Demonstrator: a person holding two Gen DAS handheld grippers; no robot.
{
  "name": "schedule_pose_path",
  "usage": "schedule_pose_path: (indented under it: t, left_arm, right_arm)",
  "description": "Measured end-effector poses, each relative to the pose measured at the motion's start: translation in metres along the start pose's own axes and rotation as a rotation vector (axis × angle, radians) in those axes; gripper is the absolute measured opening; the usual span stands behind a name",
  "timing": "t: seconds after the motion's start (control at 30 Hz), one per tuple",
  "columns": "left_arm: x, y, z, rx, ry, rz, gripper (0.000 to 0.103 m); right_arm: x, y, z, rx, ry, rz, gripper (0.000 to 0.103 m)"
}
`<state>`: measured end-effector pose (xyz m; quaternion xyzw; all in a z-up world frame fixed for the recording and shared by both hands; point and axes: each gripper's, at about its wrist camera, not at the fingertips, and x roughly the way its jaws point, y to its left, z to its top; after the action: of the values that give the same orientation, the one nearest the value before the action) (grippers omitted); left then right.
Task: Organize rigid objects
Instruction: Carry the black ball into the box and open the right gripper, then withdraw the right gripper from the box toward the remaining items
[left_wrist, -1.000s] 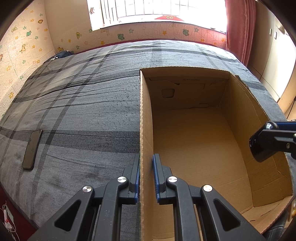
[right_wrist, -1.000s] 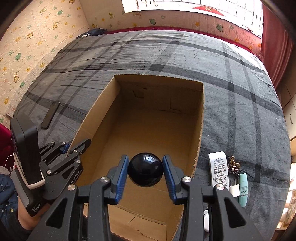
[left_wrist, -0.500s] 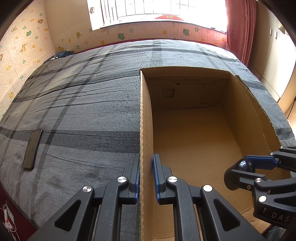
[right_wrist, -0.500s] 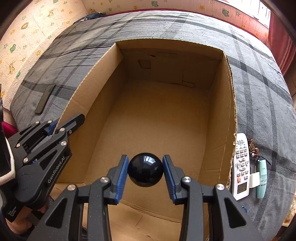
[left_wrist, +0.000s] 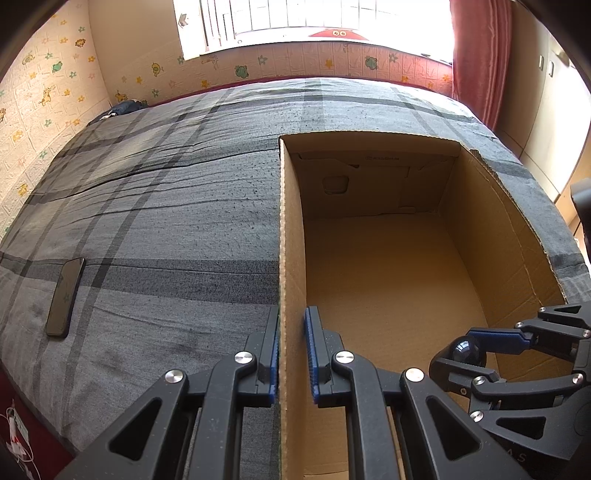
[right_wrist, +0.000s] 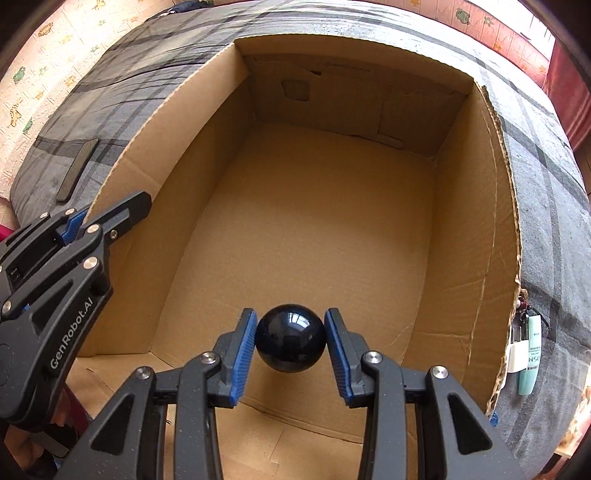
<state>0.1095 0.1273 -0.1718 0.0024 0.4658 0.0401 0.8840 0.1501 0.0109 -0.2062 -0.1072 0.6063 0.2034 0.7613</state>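
An open cardboard box (left_wrist: 513, 236) lies on a grey plaid bed. My left gripper (left_wrist: 291, 321) is shut on the box's left wall (left_wrist: 291, 221), one pad on each side of the cardboard; it also shows at the left of the right wrist view (right_wrist: 107, 214). My right gripper (right_wrist: 291, 314) points steeply down inside the box, shut on a glossy black ball (right_wrist: 291, 341). The ball hangs a little above the box floor near its front end. In the left wrist view the ball (left_wrist: 463, 349) and the right gripper (left_wrist: 458, 354) appear at the lower right, below the box rim.
A dark phone (left_wrist: 64, 297) lies on the bed cover (left_wrist: 166, 221) left of the box. Right of the box lie a pale green tube (right_wrist: 530, 354), a white object and some keys. Wallpapered walls, a window and a red curtain border the bed.
My right gripper has sunk with the ball from above the box rim down into the box. The left gripper has stayed on the wall.
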Motion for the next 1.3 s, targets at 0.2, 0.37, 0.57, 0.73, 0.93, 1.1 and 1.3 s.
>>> schedule_pose_path:
  t: [0.2,0.37,0.57,0.73,0.93,1.1,1.3]
  left_arm:
    - [0.0,-0.001,0.001,0.001,0.001,0.001,0.013]
    - [-0.001,-0.001,0.001,-0.001,0.002,0.0,0.013]
    - [-0.001,-0.001,0.002,-0.002,0.003,0.001,0.013]
    - [-0.001,-0.001,0.003,-0.003,0.005,0.001,0.013]
    - [-0.001,-0.001,0.003,-0.005,0.004,-0.001,0.013]
    - [0.0,0.0,0.003,-0.007,0.005,-0.002,0.013]
    - [0.0,0.0,0.003,-0.005,0.006,0.0,0.013]
  right_arm:
    - [-0.004,-0.001,-0.002,0.001,-0.005,-0.003,0.044]
    - [-0.011,0.002,-0.003,-0.008,-0.024,-0.01,0.054]
    - [-0.02,0.001,-0.004,0.003,-0.037,-0.011,0.058]
    - [-0.033,0.005,-0.005,-0.007,-0.059,-0.009,0.058]
    - [-0.055,0.007,-0.006,-0.018,-0.101,-0.04,0.059]
    - [-0.072,0.009,-0.008,-0.025,-0.136,-0.062,0.064]
    - [-0.091,0.007,-0.008,-0.015,-0.169,-0.078,0.066]
